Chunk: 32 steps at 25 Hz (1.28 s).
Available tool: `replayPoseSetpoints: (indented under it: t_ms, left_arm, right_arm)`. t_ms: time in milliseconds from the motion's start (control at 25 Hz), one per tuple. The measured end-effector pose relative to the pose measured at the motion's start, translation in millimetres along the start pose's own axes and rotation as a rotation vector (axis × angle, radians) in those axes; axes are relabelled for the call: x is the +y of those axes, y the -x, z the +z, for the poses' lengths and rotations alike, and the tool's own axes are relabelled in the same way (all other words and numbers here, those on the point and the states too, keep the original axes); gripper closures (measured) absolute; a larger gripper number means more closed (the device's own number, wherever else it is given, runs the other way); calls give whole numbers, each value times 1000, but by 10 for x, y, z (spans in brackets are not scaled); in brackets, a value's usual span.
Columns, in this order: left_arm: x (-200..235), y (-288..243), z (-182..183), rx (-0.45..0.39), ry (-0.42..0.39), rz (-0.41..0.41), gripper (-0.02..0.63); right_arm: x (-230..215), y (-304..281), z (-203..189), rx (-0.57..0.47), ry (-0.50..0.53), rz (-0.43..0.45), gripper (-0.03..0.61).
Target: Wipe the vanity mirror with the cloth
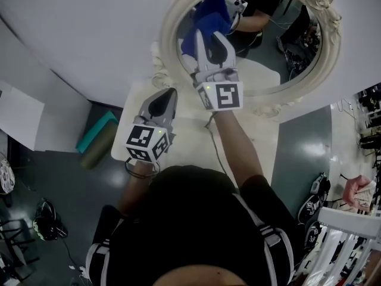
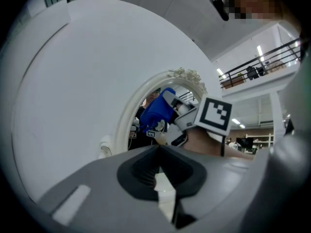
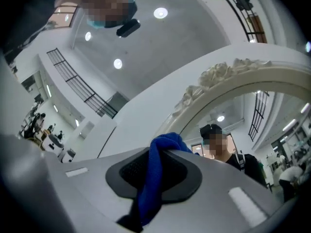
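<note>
The vanity mirror (image 1: 271,58) is standing upright on a white table (image 1: 196,139) against a white wall, its ornate cream frame (image 1: 171,22) ringing an oval of glass. The blue cloth (image 3: 150,178) is sitting at the left part of that glass. In the head view it is meeting its own reflection, so I judge it is pressing on the surface.

The right gripper (image 1: 209,36) is pointing straight into the mirror with its jaws clamped on a fold of the cloth. A bunch of the cloth is sticking out past the tips.

From where the cloth is resting, nearly all the bare glass is lying off to the right, so the coming sweep looks to be heading that way across the oval.

The left gripper (image 1: 165,95) is hanging lower and further back over the table, near the frame's lower left but apart from it. Its jaws are closed together on nothing. The right one is plainly the nearer to the glass.
</note>
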<state>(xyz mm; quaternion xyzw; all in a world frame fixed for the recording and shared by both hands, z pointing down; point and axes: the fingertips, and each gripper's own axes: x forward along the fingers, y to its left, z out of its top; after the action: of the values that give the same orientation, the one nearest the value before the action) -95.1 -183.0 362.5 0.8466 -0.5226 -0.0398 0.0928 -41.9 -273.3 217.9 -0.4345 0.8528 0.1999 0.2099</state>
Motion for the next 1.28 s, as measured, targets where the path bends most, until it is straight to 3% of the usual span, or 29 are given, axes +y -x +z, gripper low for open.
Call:
replayPoseSetpoints:
  t_ms: [120, 240, 360, 720, 1120, 1280]
  left_arm:
    - [-62, -23, -25, 6, 0, -17, 604]
    - [-215, -86, -11, 0, -5, -46, 604]
    - [-456, -189, -47, 11, -32, -88, 604]
    - [-785, -429, -94, 21, -59, -127, 604]
    - [-859, -564, -87, 32, -85, -128, 604]
    - [-823, -601, -91, 41, -90, -110, 604]
  right_arm:
    - [-146, 303, 271, -48, -115, -47, 529]
    - [-401, 688, 471, -74, -150, -115, 529]
    - [-818, 1155, 536, -64, -106, -220, 529]
    - [-2119, 2290, 212, 66, 69, -582, 529]
    - [-2471, 2559, -411, 108, -21, -712, 529]
    - [-2656, 2485, -508, 93, -16, -715, 528]
